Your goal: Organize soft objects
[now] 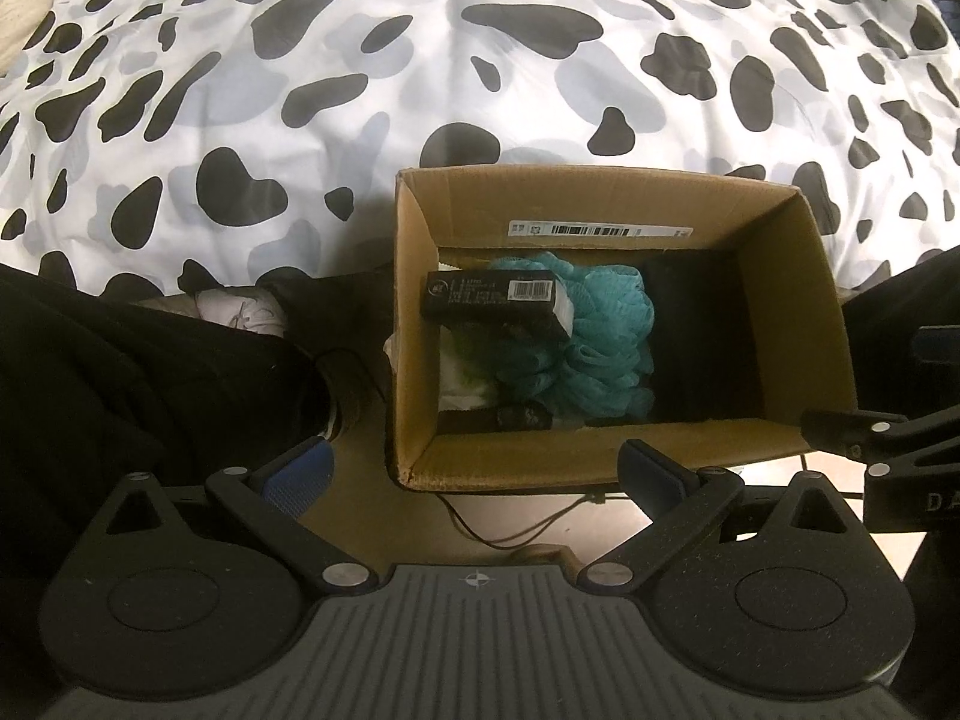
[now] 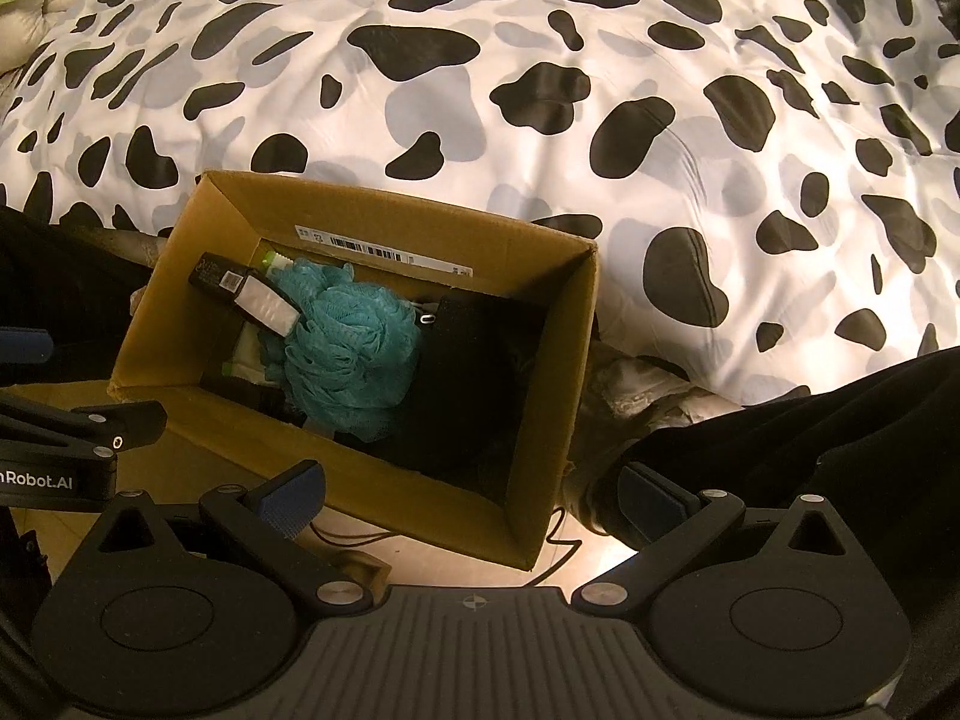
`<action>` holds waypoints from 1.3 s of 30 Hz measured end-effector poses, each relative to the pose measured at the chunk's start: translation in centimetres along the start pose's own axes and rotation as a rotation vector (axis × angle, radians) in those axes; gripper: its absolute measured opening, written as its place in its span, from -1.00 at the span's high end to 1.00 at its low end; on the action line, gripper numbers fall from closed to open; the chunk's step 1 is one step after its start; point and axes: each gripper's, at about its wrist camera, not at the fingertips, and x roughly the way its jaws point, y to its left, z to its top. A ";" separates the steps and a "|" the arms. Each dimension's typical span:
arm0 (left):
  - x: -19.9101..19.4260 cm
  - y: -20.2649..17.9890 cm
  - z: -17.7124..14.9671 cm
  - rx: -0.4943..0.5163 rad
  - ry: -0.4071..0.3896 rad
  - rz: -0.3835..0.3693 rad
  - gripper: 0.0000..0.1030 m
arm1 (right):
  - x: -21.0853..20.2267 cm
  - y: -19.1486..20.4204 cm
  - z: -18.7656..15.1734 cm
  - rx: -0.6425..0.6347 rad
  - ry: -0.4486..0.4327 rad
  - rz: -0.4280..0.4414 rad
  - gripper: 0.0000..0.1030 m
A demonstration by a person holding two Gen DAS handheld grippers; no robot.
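The left gripper (image 1: 474,474) has its two blue-padded fingers (image 1: 300,474) spread wide with nothing between them, and it is tilted downward. The right gripper (image 2: 474,495) is held just beside it in the same downward tilt, its fingers (image 2: 291,495) likewise wide apart and gripping nothing. Each one's black finger linkage shows at the side edge of the other's view, so the two sit close side by side, the left one to the left.

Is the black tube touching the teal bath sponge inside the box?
Touching: in the right wrist view, the black tube's white end lies against the teal bath sponge.
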 end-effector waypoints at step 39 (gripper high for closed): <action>0.1 0.0 0.1 0.000 0.003 0.001 -1.00 | -0.2 0.1 -0.1 -0.005 -0.009 -0.005 -1.00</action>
